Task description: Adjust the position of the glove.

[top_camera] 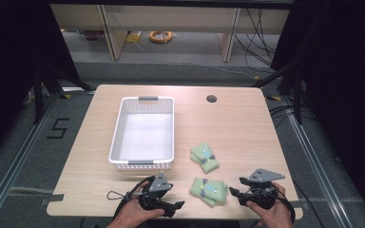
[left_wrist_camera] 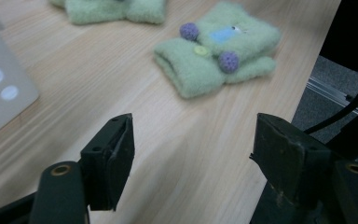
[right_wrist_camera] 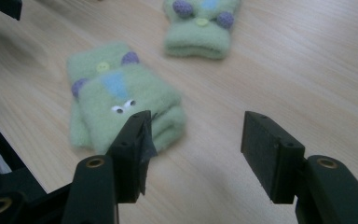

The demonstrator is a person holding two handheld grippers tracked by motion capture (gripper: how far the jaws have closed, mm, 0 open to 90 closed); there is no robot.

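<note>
While grippers hover: two mittens [top_camera: 208, 190], one basket [top_camera: 115, 134].

Near glove [top_camera: 208, 190]: pale green fleece, folded flat on the desk, with two purple pompoms, a yellow button, a blue patch and small eyes; it lies at the front edge. Far glove [top_camera: 205, 157]: same make, folded flat, at 12 o'clock of the near one, slightly apart.
</note>
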